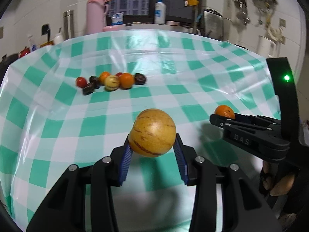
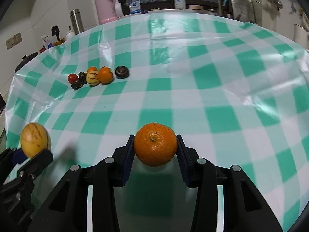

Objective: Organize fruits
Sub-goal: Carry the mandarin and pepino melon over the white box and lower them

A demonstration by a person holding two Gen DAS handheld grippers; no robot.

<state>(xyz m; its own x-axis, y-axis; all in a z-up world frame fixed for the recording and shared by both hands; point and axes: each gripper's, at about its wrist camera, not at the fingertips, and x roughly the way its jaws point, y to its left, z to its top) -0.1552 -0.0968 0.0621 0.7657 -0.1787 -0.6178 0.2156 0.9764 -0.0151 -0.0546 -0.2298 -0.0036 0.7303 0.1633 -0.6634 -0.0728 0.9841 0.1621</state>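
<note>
Left gripper point(image 1: 152, 150) clamped on a yellow striped melon point(image 1: 152, 132), held above the green-checked tablecloth point(image 1: 173, 89). Right gripper point(image 2: 155, 150) closed on a mandarin point(image 2: 155, 146) (stem end facing the camera). Farther back, clustered on the cloth: a cherry tomato point(image 2: 72, 78), mandarins, dark fruits, a second striped melon point(image 2: 92, 78).

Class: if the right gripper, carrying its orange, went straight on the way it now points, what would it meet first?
Probably bare checked tablecloth. The right gripper points downward; the fruit cluster lies off left, though depth is uncertain.
</note>
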